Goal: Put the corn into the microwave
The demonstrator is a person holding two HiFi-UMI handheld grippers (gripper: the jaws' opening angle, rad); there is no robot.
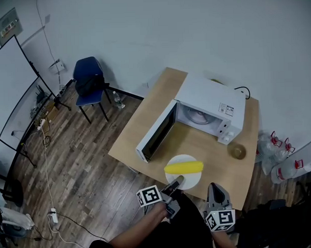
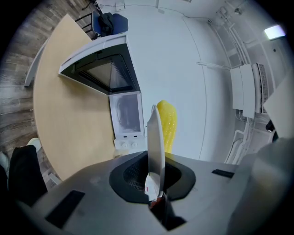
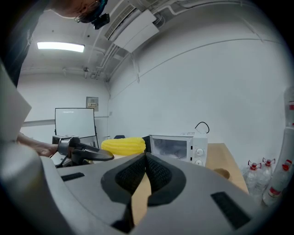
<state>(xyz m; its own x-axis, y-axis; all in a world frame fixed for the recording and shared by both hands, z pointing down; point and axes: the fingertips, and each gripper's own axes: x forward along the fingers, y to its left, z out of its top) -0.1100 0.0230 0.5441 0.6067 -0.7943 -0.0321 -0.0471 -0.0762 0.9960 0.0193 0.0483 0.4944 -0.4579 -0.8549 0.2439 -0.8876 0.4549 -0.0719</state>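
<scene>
A yellow corn cob (image 1: 183, 168) lies on a white plate (image 1: 188, 183) above the near part of the wooden table (image 1: 145, 126). My left gripper (image 1: 176, 183) is shut on the plate's near rim. In the left gripper view the plate (image 2: 155, 137) runs edge-on out of the jaws, and the corn (image 2: 167, 123) shows behind it. The white microwave (image 1: 212, 108) stands at the table's far right with its door (image 1: 157, 132) swung open to the left. My right gripper (image 1: 214, 187) is at the table's near edge, right of the plate, shut and holding nothing; ahead of it are the corn (image 3: 123, 146) and microwave (image 3: 177, 147).
A small brown bowl (image 1: 237, 151) sits on the table right of the microwave. Several water bottles (image 1: 279, 157) stand on the floor at the right. A blue chair (image 1: 90, 80) and a whiteboard (image 1: 11, 90) are at the left, and cables lie on the wooden floor.
</scene>
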